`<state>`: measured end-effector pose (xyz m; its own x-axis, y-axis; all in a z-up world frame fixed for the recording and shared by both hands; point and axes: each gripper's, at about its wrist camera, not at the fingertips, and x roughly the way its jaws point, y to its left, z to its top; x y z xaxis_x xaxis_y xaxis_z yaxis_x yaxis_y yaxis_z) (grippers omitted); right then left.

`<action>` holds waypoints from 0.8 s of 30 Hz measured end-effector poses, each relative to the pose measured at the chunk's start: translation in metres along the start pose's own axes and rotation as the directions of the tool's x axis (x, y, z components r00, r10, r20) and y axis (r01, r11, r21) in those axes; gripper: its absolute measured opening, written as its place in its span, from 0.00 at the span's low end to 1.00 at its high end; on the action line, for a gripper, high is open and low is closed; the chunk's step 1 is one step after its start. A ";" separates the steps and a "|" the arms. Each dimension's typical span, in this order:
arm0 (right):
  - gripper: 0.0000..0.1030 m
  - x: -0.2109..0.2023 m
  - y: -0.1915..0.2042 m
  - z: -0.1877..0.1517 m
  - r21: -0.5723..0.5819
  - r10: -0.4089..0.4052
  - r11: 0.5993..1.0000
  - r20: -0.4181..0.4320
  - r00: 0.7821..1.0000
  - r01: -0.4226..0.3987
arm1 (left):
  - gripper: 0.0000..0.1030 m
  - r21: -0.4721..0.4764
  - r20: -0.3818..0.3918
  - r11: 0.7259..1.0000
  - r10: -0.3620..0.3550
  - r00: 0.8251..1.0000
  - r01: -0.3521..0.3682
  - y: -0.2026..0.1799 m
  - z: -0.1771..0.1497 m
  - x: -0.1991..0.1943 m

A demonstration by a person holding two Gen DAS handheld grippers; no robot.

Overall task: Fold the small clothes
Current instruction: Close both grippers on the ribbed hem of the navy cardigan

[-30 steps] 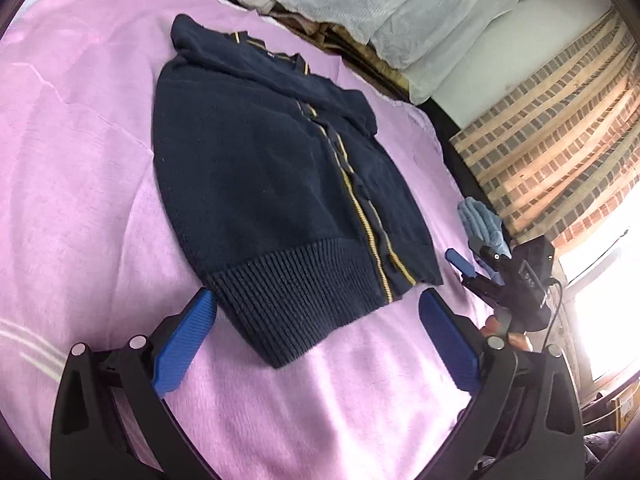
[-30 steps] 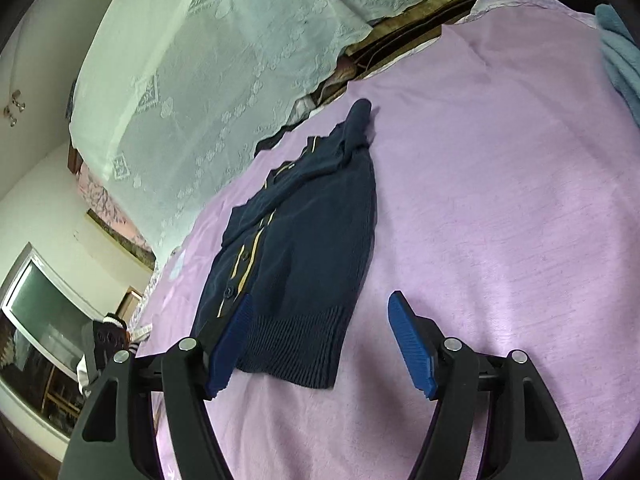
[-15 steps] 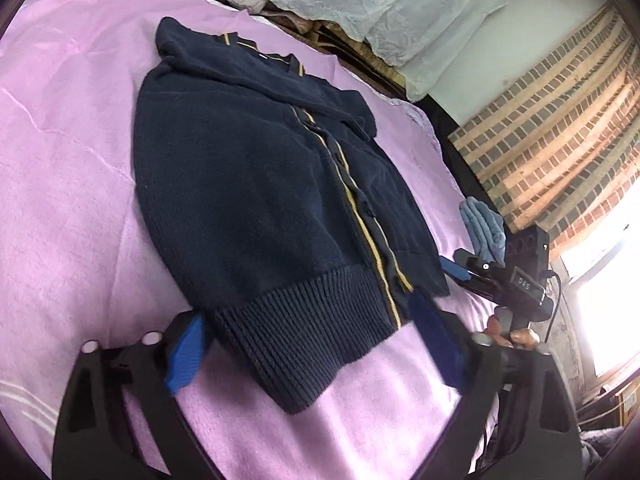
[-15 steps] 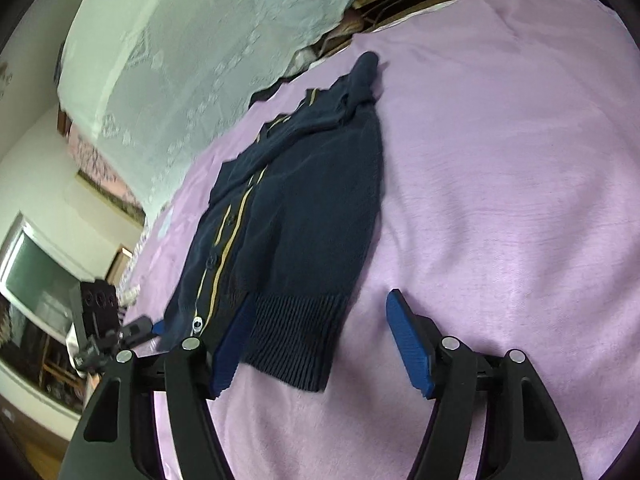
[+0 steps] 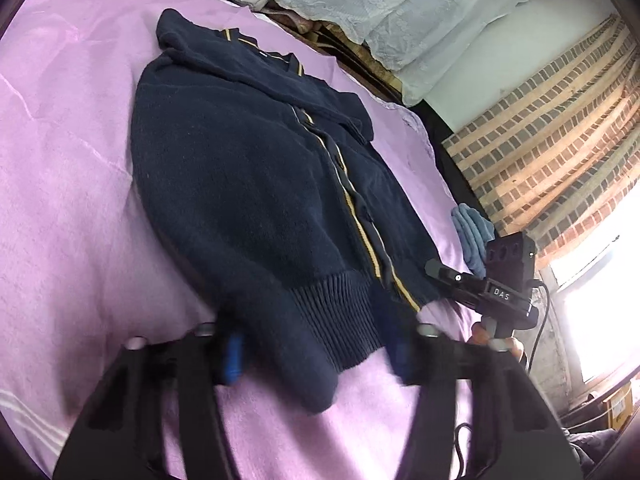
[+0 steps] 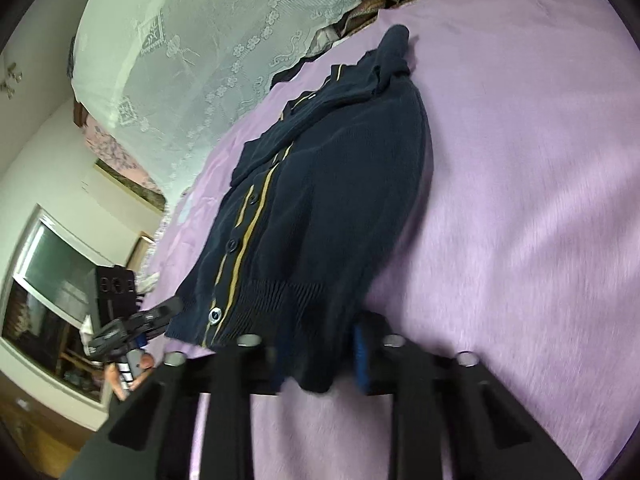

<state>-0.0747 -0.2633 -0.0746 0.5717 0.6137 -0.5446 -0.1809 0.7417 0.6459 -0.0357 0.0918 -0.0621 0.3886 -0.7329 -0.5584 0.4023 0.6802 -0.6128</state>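
The navy cardigan (image 5: 256, 208) lies flat on the pink bedspread (image 5: 68, 208), buttoned, its collar at the end far from both tools. The left gripper (image 5: 316, 354) has its blue pads (image 5: 233, 356) spread apart, one on each side of the ribbed hem corner (image 5: 320, 376). The right gripper (image 6: 320, 354) likewise straddles the opposite hem corner (image 6: 316, 376), fingers apart. A folded blue cloth (image 5: 472, 236) lies beyond the right gripper in the left wrist view. No containers appear.
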 end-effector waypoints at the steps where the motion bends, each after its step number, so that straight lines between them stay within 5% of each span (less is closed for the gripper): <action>1: 0.14 0.000 0.000 -0.001 0.002 0.003 1.000 -0.001 1.000 -0.003 | 0.40 0.001 -0.006 1.000 0.006 1.000 -0.006 0.000 0.001 0.002; 10: 0.07 -0.009 0.021 -0.003 -0.093 -0.035 0.995 0.079 0.996 0.043 | 0.12 -0.011 0.011 1.000 0.028 1.000 -0.028 0.003 0.003 -0.001; 24: 0.07 -0.017 0.059 0.026 -0.207 -0.050 0.975 0.173 0.984 0.086 | 0.09 0.124 0.126 0.981 0.131 0.983 -0.147 -0.030 0.041 -0.016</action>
<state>-0.0741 -0.2373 -0.0134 0.7101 0.5199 -0.4748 -0.2928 0.8313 0.4724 -0.0204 0.0837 -0.0115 0.5389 -0.6300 -0.5592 0.4408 0.7766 -0.4501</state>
